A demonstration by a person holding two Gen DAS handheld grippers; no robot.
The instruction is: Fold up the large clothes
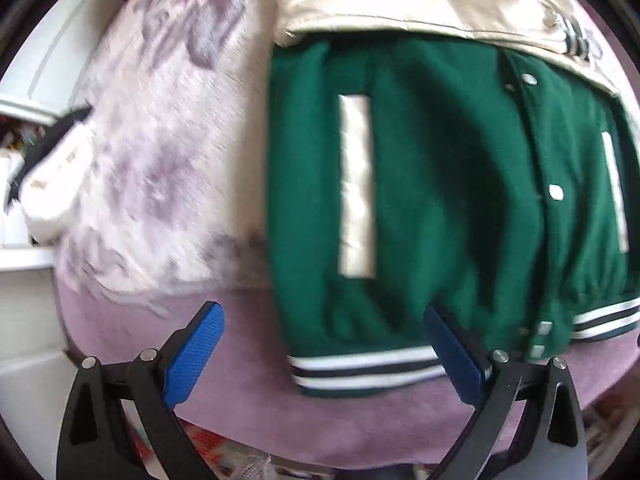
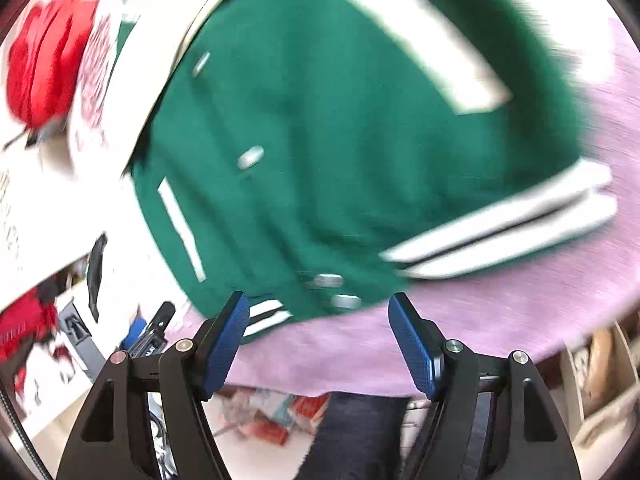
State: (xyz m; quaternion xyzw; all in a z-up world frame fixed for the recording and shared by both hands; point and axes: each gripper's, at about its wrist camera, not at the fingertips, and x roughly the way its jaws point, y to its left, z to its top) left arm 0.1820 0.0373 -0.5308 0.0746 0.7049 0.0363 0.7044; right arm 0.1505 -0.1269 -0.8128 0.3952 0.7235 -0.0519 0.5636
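Note:
A green varsity jacket [image 1: 440, 200] with cream sleeves, white pocket trims, metal snaps and a striped hem lies flat on a pink blanket [image 1: 248, 340]. A cream sleeve [image 1: 400, 4] is folded across its top. My left gripper [image 1: 324, 356] hangs above the jacket's hem corner, jaws wide apart, blue pads bare. The right wrist view is blurred: the same jacket [image 2: 340, 128] fills it, and my right gripper [image 2: 320, 344] stands open above the hem [image 2: 500, 232] and the blanket edge, nothing between its pads.
A patterned fluffy throw [image 1: 160, 160] covers the bed left of the jacket. A red cloth bundle [image 2: 44, 60] lies at the far left. White furniture [image 1: 40, 72] borders the bed. Clutter lies on the floor [image 2: 280, 420] below the bed's edge.

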